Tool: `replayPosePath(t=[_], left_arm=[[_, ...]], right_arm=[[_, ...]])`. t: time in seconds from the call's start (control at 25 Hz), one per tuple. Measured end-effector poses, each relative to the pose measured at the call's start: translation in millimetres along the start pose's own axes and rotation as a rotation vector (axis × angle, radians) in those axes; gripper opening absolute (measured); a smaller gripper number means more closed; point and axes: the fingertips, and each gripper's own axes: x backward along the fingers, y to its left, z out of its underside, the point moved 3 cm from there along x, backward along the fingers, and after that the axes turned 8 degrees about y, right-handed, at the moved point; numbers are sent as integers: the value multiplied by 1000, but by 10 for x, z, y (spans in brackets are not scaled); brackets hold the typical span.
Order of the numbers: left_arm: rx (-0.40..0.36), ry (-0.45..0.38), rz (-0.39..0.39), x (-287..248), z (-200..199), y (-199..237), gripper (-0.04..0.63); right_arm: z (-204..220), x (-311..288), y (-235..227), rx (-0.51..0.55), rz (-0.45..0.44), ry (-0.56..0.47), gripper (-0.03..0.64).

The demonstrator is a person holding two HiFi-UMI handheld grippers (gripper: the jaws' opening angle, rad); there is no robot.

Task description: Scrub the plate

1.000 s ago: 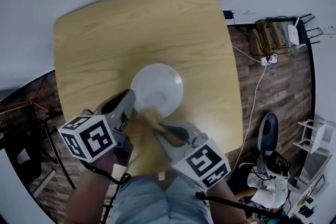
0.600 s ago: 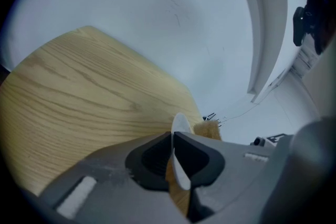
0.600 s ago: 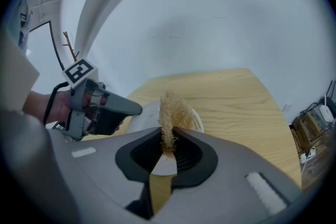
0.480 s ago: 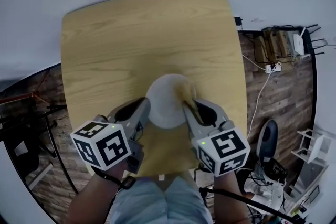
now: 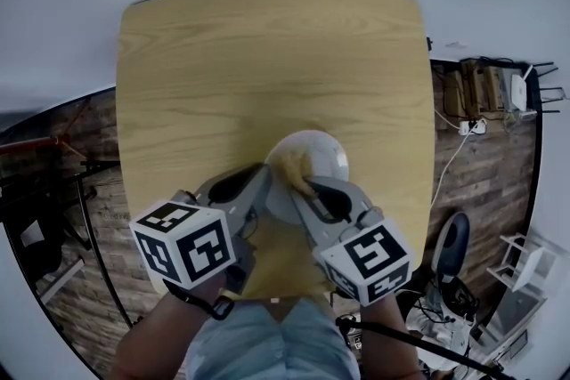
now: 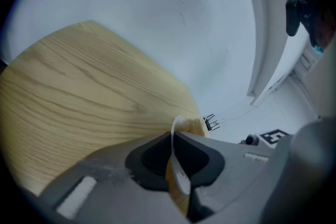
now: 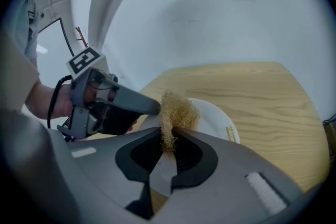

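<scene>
A white plate (image 5: pixel 322 157) lies on the wooden table (image 5: pixel 223 67), near its front edge. My left gripper (image 5: pixel 264 183) is shut on the plate's left rim; in the left gripper view the rim (image 6: pixel 177 165) runs edge-on between the jaws (image 6: pixel 174 139). My right gripper (image 5: pixel 303 188) is shut on a tan fibrous scrubber (image 5: pixel 292 163), which presses on the left part of the plate. In the right gripper view the scrubber (image 7: pixel 177 112) sticks out of the jaws (image 7: pixel 169 141) over the plate (image 7: pixel 220 119), with the left gripper (image 7: pixel 113 105) just beside it.
The table's far half is bare wood. A dark plank floor lies to the right, with cables and a power strip (image 5: pixel 469 125) and a chair (image 5: pixel 452 246). Dark stands (image 5: pixel 53 191) are at the left. A pale wall is beyond the table.
The right gripper has swept the scrubber from the plate's near edge to its right rim and back onto its left part. The left gripper has kept its hold on the rim.
</scene>
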Motion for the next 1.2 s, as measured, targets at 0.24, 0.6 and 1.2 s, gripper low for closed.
replayPosePath(t=[0.24,0.6,1.2], left_arm=[[7,-20,-12,65,-58,109,40],[-22,-37,-40,105,-84,88,40],[-33,-40,-39,39,-46,-2,40]], right_arm=[[206,-48,281,-2,-92,35,46],[477,114,495,18,-134,73,46],[379,346,-324,-100,128,-23,48]])
